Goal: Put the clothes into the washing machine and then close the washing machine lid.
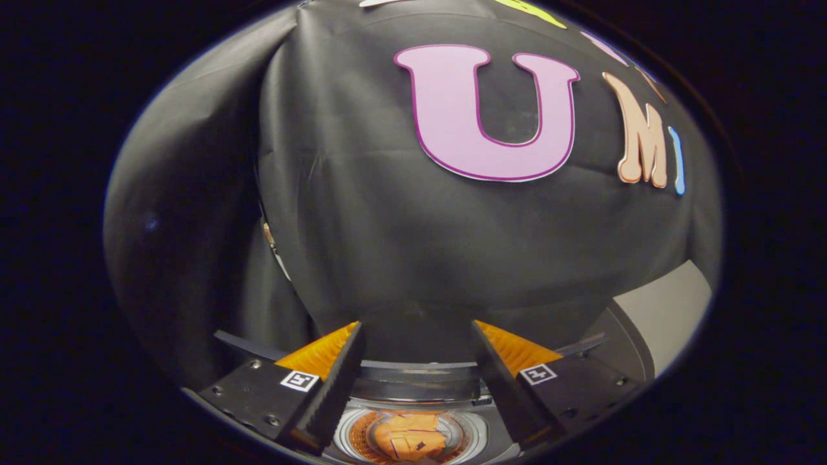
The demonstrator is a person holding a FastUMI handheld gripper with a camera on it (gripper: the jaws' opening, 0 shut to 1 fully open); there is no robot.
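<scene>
One view: gripper view, read from the fingers outward.
Gripper [413,361]: fingers spread wide apart, released, nothing between them.
Clothes [410,439]: an orange crumpled bundle lying inside the drum, below and between the fingers, apart from both.
Washing machine [413,387]: top-loading; the round drum [352,434] sits open beneath the fingers, with the dark top edge just ahead of them.
Lid [659,316]: a pale panel with a dark curved rim, beyond the right finger; judged to be the raised lid, though too little shows to be sure.
Handling, clothes: judged soft, light and limp; any raised fold would serve as a pinch point.
Handling, lid: judged stiff and hinged; best pushed at its free edge.
Step in hand: clothes appear loaded; lid closing remains.
</scene>
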